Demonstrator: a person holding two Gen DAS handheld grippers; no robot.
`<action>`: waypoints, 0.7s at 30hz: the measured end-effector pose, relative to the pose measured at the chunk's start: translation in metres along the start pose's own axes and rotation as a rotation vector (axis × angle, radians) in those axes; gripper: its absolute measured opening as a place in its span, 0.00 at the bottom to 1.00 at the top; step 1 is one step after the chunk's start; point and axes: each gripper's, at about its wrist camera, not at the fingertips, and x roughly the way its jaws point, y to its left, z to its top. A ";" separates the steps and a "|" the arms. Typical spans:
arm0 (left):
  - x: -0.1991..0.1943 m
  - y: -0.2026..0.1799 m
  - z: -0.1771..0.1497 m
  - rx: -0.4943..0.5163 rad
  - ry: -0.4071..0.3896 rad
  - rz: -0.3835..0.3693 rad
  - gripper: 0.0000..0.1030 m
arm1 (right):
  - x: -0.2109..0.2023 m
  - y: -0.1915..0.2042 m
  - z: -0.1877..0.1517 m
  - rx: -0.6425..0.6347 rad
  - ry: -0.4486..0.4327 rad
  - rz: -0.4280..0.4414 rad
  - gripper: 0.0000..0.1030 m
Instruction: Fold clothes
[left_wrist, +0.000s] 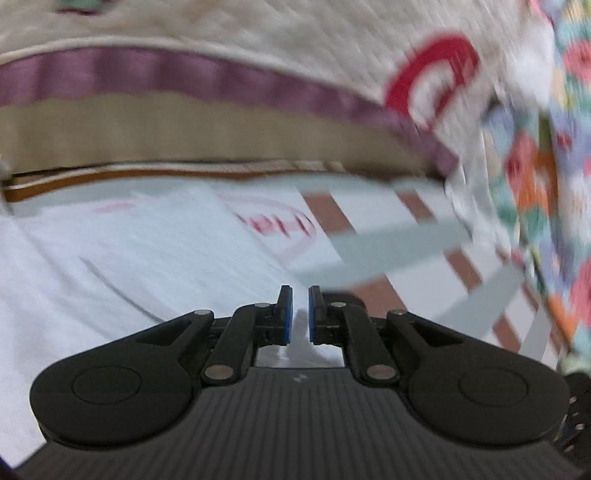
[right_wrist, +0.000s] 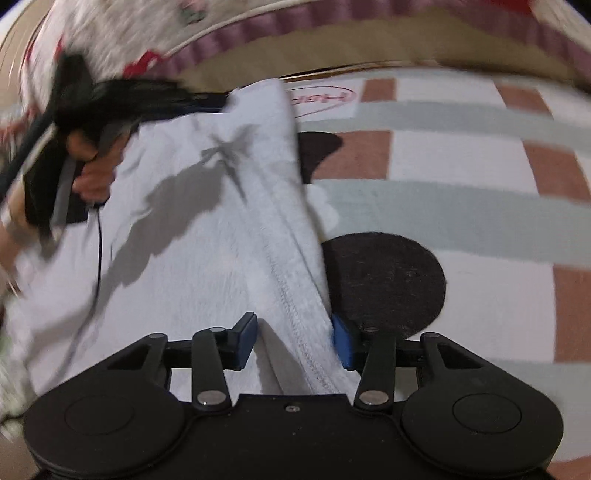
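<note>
Garment: one white fleecy garment lies on the checked cover of what looks like a bed, its stitched seam running toward the right gripper.
Right gripper: jaws spread, with the seamed edge of the garment lying between them; the pads do not appear to press the cloth, so I judge this a hold being taken or let go, not a firm pinch.
Left gripper: jaws nearly together with a narrow gap, white cloth showing under and past them; whether any fold is actually caught in that gap cannot be told.
Why so held: two grippers at separate edges of the same piece would let an edge be lifted and carried over flat, which fits a fold in progress; that is my reading.
Left hand: seen from the right wrist view, wrapped round its gripper's handle at the far side of the garment, a thin cable hanging from it.
Dark patches: two black shapes lie on the cover just beside the garment's right edge; what they are is unclear.
Printed label: one red oval mark on the cover beyond the garment.
Quilt: one cream quilt with purple trim rises behind, both views blurred.
Count: one garment, two grippers, one visible hand.
</note>
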 end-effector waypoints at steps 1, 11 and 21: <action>0.006 -0.007 -0.004 0.019 0.026 -0.005 0.07 | -0.001 0.006 -0.001 -0.043 -0.003 -0.022 0.48; 0.004 0.007 -0.030 0.060 0.154 -0.010 0.07 | -0.008 0.041 -0.010 -0.276 -0.020 -0.148 0.49; -0.011 0.009 -0.039 0.079 0.145 -0.003 0.08 | -0.006 0.061 -0.016 -0.424 -0.090 -0.299 0.48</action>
